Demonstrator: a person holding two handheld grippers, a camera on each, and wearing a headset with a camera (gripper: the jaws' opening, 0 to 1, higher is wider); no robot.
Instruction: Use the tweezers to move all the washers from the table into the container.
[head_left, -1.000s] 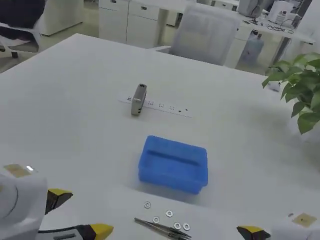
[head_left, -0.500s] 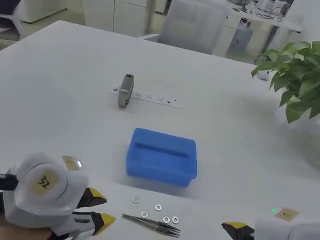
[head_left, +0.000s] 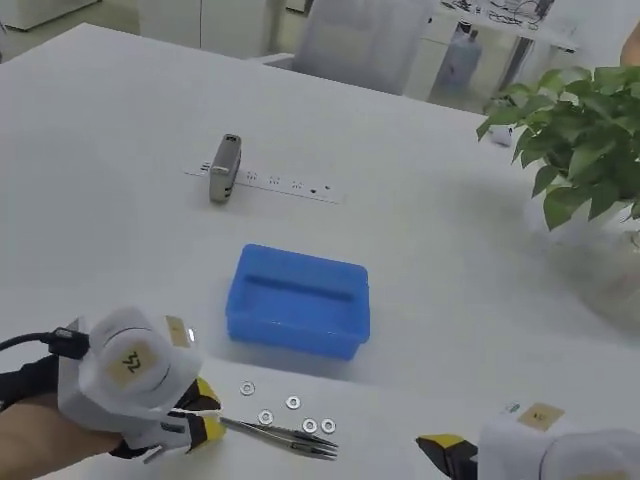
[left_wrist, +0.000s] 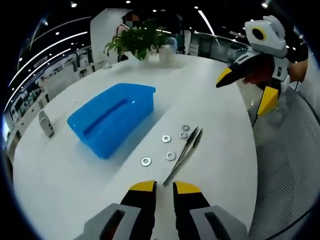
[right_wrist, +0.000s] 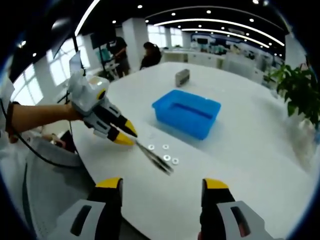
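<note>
Several small steel washers (head_left: 293, 403) lie on the white table just in front of the blue container (head_left: 298, 300). Thin metal tweezers (head_left: 285, 438) lie flat beside them. My left gripper (head_left: 207, 414) sits at the tweezers' handle end. In the left gripper view its jaws (left_wrist: 165, 187) stand a narrow gap apart, with the tweezers (left_wrist: 184, 150) ending right at that gap and the washers (left_wrist: 170, 156) to their left. My right gripper (right_wrist: 163, 183) stands wide open with nothing between its fingers, short of the tweezers (right_wrist: 155, 157) and the container (right_wrist: 187, 112).
A grey adapter (head_left: 224, 168) stands on a flat power strip (head_left: 290, 186) behind the container. A potted plant (head_left: 580, 140) stands at the far right and a chair (head_left: 360, 40) at the table's far edge. The near table edge runs just below the grippers.
My left gripper has come in from the lower left to the tweezers' handle end, and its jaws have narrowed. The head camera has shifted; washers, tweezers and container lie as before.
</note>
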